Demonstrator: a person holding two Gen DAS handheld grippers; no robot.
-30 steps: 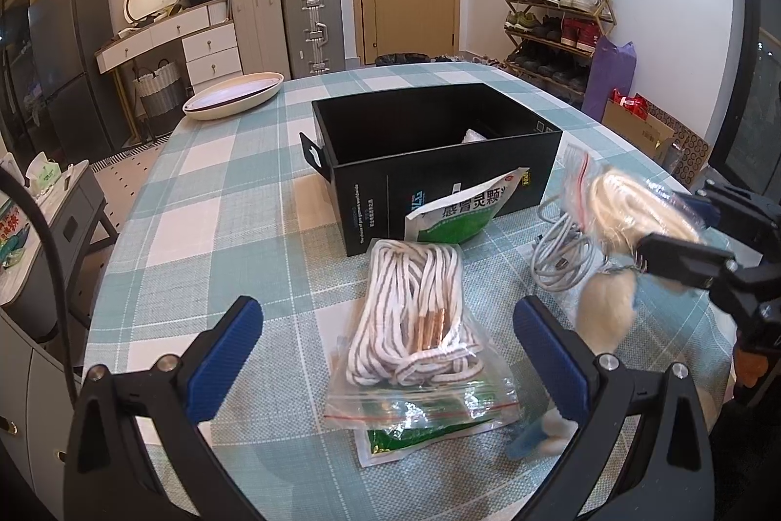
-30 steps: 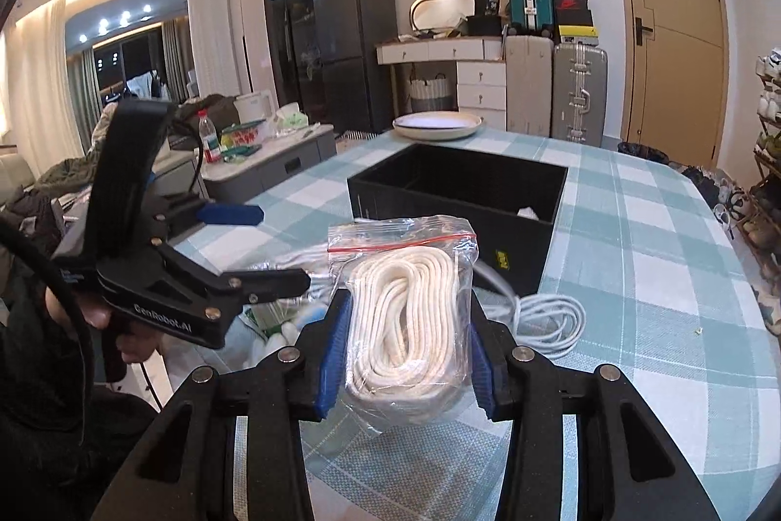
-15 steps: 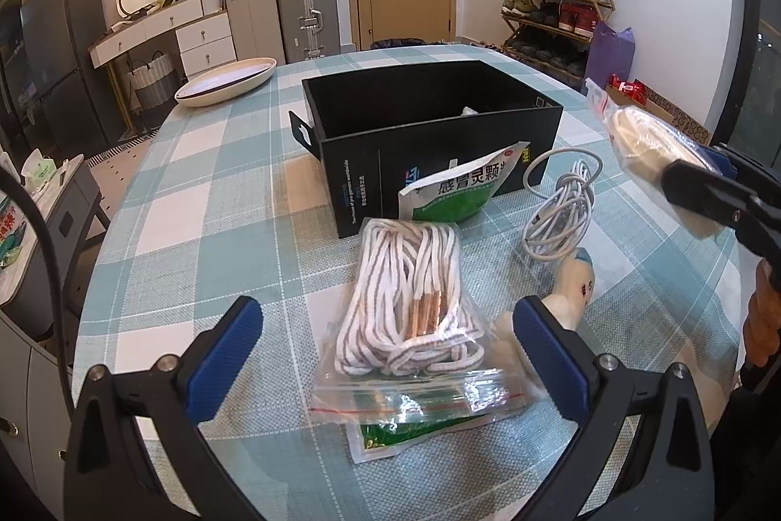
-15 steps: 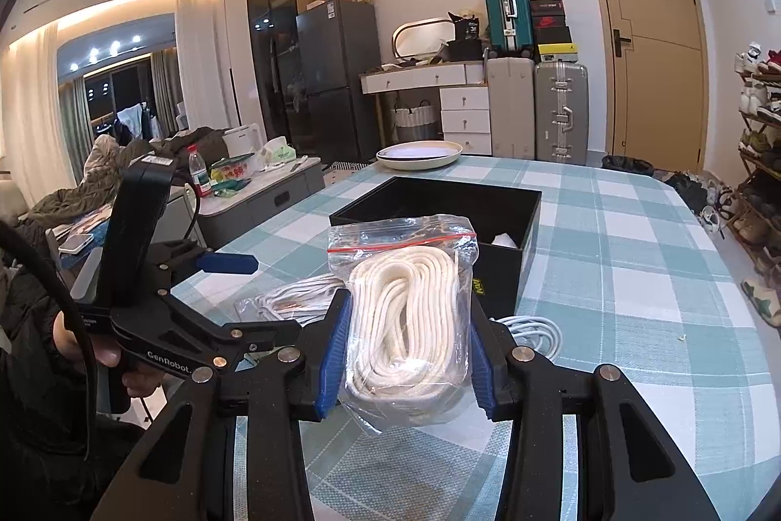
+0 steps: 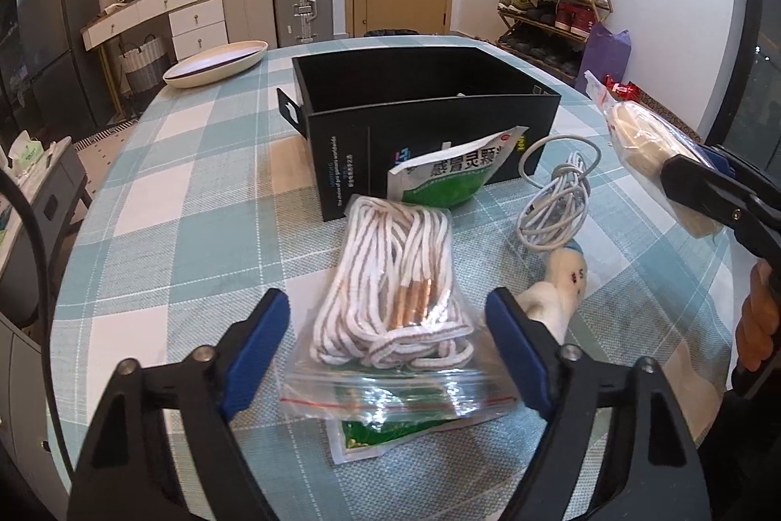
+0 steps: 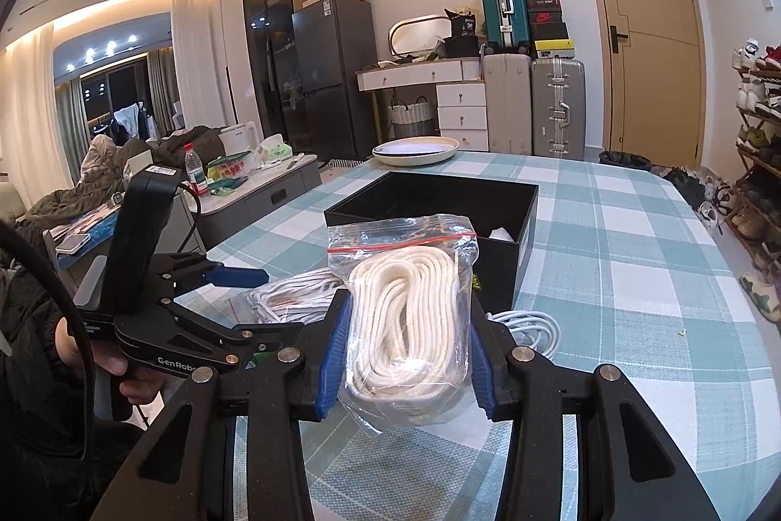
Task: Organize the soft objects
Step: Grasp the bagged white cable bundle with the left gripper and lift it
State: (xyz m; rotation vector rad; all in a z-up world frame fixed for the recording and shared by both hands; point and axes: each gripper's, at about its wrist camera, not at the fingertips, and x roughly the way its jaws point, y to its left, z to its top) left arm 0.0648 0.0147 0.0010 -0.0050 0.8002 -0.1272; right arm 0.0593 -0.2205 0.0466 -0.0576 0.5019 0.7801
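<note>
My right gripper point(image 6: 407, 345) is shut on a clear zip bag of cream rope point(image 6: 412, 316) and holds it above the table, short of the black box point(image 6: 512, 262). That bag also shows at the right of the left wrist view point(image 5: 639, 135). My left gripper point(image 5: 388, 347) is open and empty, its fingers either side of a zip bag of striped white rope point(image 5: 395, 277) lying on the table. A green sachet point(image 5: 454, 174) leans on the black box point(image 5: 429, 150). A coiled white cable point(image 5: 556, 203) and a small plush toy point(image 5: 561, 286) lie to the right.
A second green packet point(image 5: 371, 433) lies under the striped rope bag. A cream oval plate point(image 5: 215, 64) sits at the table's far left corner. The checked tablecloth point(image 5: 185, 198) covers the round table. Something white point(image 6: 503, 234) lies inside the box.
My right gripper has lifted the cream rope bag up and away from the table's right side, which uncovered the cable and plush toy. My left gripper has edged closer over the striped rope bag.
</note>
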